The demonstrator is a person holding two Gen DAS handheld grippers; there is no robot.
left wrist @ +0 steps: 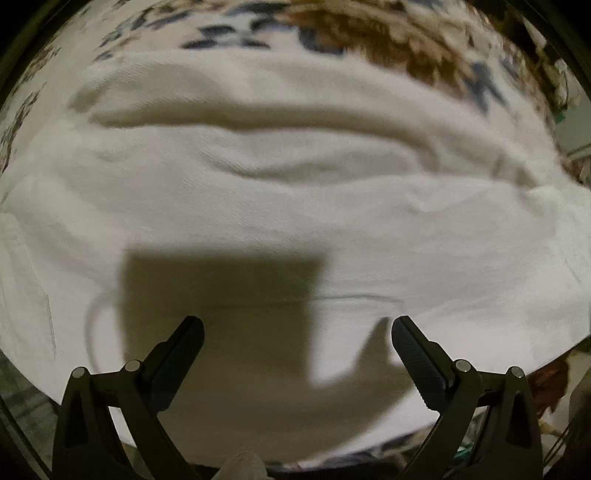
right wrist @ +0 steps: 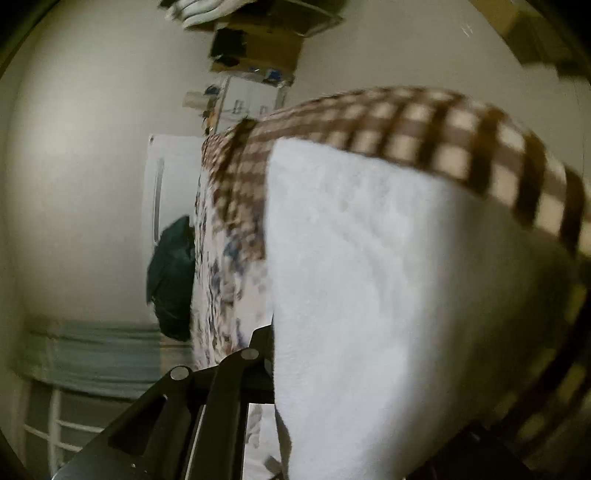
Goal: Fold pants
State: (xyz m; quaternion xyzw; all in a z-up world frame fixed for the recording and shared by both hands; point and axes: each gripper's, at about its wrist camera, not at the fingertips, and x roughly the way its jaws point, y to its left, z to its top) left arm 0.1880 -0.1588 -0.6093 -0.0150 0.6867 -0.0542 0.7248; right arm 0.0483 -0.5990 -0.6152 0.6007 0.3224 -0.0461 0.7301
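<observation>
White pants (left wrist: pixel 295 206) lie spread across a patterned bedcover, with soft folds running side to side. My left gripper (left wrist: pixel 297 328) hovers just above the near part of the cloth, jaws wide open and empty, casting a square shadow on it. In the right wrist view the white pants (right wrist: pixel 388 295) hang close in front of the camera and cover the right side. Only the left finger (right wrist: pixel 258 343) of my right gripper shows beside the cloth; the cloth hides the other finger, and the grip itself is hidden.
The bedcover (left wrist: pixel 388 33) has blue and brown print. A brown checked cloth (right wrist: pixel 424 122) lies behind the pants. A white door (right wrist: pixel 166 177), a dark green bag (right wrist: pixel 173 277), a cardboard box (right wrist: pixel 258 48) and a white rail (right wrist: pixel 55 417) stand beyond the bed.
</observation>
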